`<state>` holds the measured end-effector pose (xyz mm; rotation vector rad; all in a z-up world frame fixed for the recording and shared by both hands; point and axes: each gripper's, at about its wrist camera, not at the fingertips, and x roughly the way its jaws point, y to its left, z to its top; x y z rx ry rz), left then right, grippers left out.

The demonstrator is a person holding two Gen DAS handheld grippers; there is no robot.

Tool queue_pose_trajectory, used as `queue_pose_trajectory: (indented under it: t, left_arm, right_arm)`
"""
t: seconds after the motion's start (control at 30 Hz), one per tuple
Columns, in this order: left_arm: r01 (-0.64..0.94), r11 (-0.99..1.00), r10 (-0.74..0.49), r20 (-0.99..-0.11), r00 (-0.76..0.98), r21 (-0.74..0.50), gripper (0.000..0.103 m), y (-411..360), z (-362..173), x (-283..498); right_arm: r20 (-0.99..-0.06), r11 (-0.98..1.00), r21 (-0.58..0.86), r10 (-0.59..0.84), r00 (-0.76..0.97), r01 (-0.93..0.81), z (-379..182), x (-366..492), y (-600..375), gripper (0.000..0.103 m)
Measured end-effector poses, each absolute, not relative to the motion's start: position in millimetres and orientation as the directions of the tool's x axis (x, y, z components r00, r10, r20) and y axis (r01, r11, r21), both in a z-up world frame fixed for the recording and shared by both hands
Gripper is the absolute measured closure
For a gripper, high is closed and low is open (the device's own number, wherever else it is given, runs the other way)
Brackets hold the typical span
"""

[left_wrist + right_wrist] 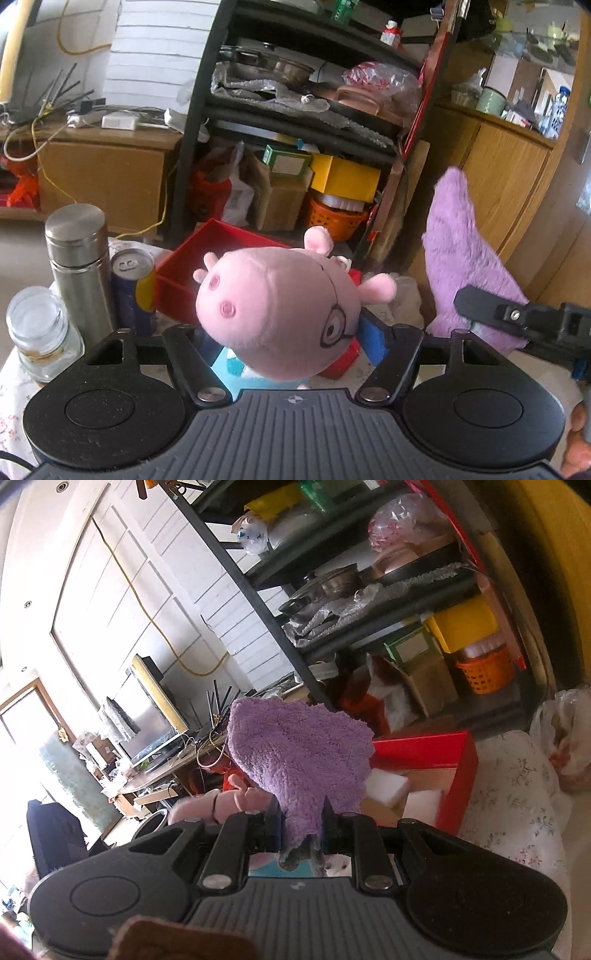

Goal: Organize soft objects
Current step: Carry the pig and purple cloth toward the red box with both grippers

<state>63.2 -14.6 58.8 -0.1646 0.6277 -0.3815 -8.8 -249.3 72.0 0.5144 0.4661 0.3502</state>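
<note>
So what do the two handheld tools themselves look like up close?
Both match: the left tool and right tool have a black ribbed body flanked by two round black discs, with black link bars pinned by silver rivets. A small compass-like mark sits at the centre of the ribbed part. Blue shows on the fingers.

wall: white panelled [122,602], yellow cable running down it | furniture: black metal shelf rack [192,122] packed with pots, bags, boxes; low wooden cabinet [107,177] left; wooden cupboard [506,166] right | monitor [155,709] on cluttered desk | window [22,716] far left, strong daylight | table: floral cloth [517,797]
</note>
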Motion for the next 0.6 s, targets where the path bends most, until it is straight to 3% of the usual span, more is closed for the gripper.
queue_pose_trajectory:
  t: [0.2, 0.6]
  left_arm:
    - [0.288, 0.92, -0.391, -0.557, 0.733, -0.268, 0.035, -17, 53, 67]
    - [0.271, 0.926, -0.371, -0.493, 0.787, -0.264, 0.034, -19, 73, 74]
  right_arm:
    - [-0.339, 0.82, 0.537, 0.425, 0.839, -0.199, 70, -4, -251, 0.103]
    - [-0.33, 0.85, 0.493, 0.381, 0.864, -0.186, 74, 5, -247, 0.103]
